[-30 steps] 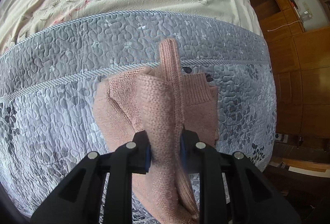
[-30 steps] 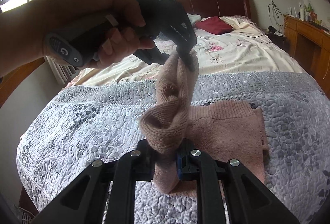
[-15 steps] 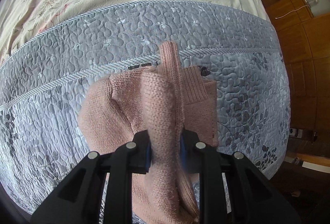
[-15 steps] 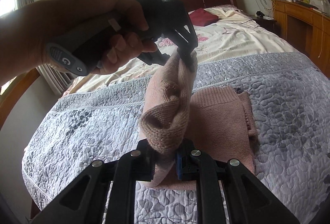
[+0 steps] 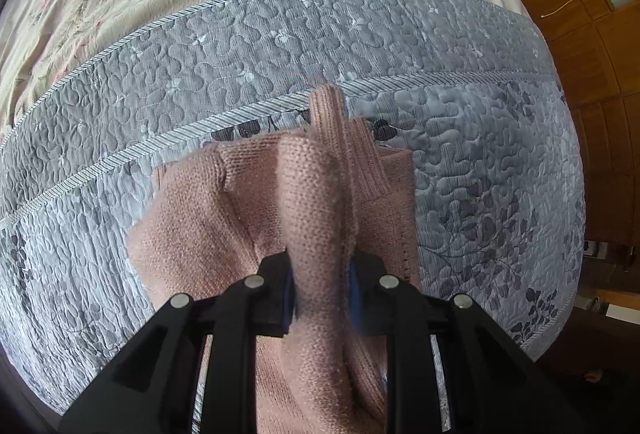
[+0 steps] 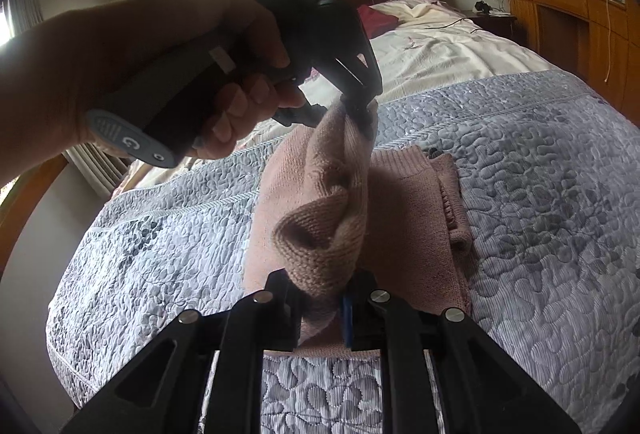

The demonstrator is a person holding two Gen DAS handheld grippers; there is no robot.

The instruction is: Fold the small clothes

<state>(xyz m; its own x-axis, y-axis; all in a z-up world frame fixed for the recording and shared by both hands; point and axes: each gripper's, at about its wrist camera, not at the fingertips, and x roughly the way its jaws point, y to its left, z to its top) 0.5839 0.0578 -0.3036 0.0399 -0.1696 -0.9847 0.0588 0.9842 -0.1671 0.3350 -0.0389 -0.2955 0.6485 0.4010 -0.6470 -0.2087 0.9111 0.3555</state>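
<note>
Folding looks to be partly done: the pink knitted sweater (image 6: 412, 234) lies on the grey quilt (image 6: 540, 202) at the foot of the bed with its right sleeve already tucked along the side, and one edge of it is lifted up between the two tools. What seems left is to carry that raised edge across, lay it flat and smooth the bundle; no other clothes show in either view.

The left gripper (image 6: 362, 110) is clenched on the upper end of the lifted fold, held by the person's hand (image 6: 192, 74) above the quilt and tilted downward toward the sweater. The right gripper (image 6: 320, 308) is clamped on the lower end of the same fold, nearer the camera and low over the quilt. In the left wrist view the pinched knit rises between the fingers (image 5: 276, 298), with the rest of the sweater spread on the quilt below. The fold hangs slack between the two grips.
</note>
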